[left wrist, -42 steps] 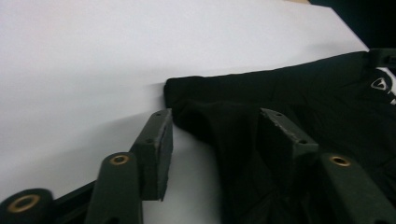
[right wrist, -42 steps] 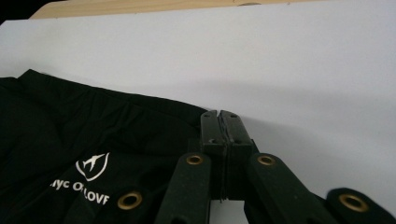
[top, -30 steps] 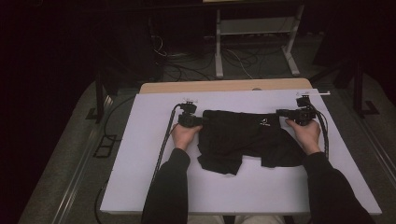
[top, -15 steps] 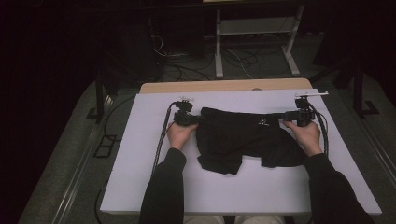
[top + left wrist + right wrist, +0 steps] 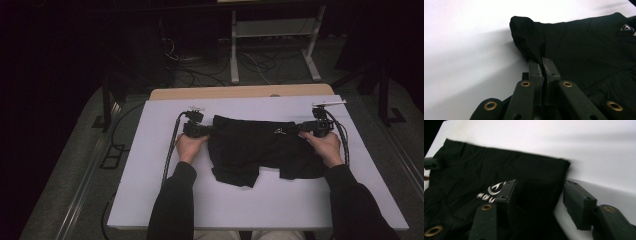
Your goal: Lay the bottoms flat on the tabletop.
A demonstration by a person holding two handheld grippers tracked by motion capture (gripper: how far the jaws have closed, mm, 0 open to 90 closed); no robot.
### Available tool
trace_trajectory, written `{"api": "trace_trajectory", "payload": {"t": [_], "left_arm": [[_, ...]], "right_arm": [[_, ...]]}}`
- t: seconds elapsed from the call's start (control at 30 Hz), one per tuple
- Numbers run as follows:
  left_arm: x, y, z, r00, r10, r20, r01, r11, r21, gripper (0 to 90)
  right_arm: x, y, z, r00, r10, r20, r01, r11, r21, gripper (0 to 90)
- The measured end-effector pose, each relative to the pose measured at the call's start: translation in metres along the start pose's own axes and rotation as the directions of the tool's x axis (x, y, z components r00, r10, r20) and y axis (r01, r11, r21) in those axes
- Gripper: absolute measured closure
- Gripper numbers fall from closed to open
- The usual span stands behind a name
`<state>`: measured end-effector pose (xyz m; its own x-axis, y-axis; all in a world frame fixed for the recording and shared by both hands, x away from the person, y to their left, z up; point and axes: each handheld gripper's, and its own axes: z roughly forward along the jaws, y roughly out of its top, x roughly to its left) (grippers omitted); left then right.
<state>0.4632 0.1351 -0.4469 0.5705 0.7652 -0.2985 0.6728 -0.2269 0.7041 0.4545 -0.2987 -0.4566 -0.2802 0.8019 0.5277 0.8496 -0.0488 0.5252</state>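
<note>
A pair of black shorts point(image 5: 260, 147) with a small white logo lies spread on the white table top point(image 5: 250, 210). My left gripper point(image 5: 207, 131) is at the waistband's left corner. In the left gripper view its jaws point(image 5: 543, 62) are shut on a pinched fold of the shorts point(image 5: 586, 47). My right gripper point(image 5: 302, 129) sits at the waistband's right corner. Its jaws point(image 5: 541, 193) stand apart and have just been closing. The corner of the shorts point(image 5: 499, 167) lies between them, and the pads do not press on it.
The white top rests on a wooden table point(image 5: 240, 92) whose far edge shows. A cable point(image 5: 170, 155) runs from the left gripper down the table's left side. On the dark floor beyond stand a metal frame point(image 5: 272, 30) and loose cables.
</note>
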Motion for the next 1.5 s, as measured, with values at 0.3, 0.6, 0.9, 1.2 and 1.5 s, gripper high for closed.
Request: {"api": "trace_trajectory", "payload": {"t": [0.3,0.6,0.9,1.2,1.5], "left_arm": [[0.001,-0.003,-0.006,0.9998,0.02,-0.003,-0.02,0.9998,-0.005,85.8],[0.005,0.001,-0.021,0.9984,0.054,-0.015,-0.055,0.9979,-0.036,85.9],[0.016,0.017,-0.036,0.9978,0.045,-0.048,-0.048,0.997,-0.061,85.8],[0.034,0.026,-0.04,0.9968,0.017,-0.078,-0.023,0.9963,-0.083,85.8],[0.044,0.048,-0.026,0.9942,0.04,-0.1,-0.046,0.9974,-0.056,85.8]], "right_arm": [[0.015,0.0,0.008,0.9986,-0.053,-0.005,0.053,0.996,0.073,83.9],[0.026,0.007,0.004,0.9931,-0.114,-0.024,0.115,0.993,0.011,84.7],[0.046,0.027,0.007,0.9867,-0.157,-0.042,0.155,0.987,-0.041,84.7],[0.046,0.06,0.024,0.9849,-0.17,-0.032,0.169,0.985,-0.029,85.2],[0.042,0.083,0.038,0.9878,-0.155,0.016,0.155,0.988,-0.023,85.4]]}}
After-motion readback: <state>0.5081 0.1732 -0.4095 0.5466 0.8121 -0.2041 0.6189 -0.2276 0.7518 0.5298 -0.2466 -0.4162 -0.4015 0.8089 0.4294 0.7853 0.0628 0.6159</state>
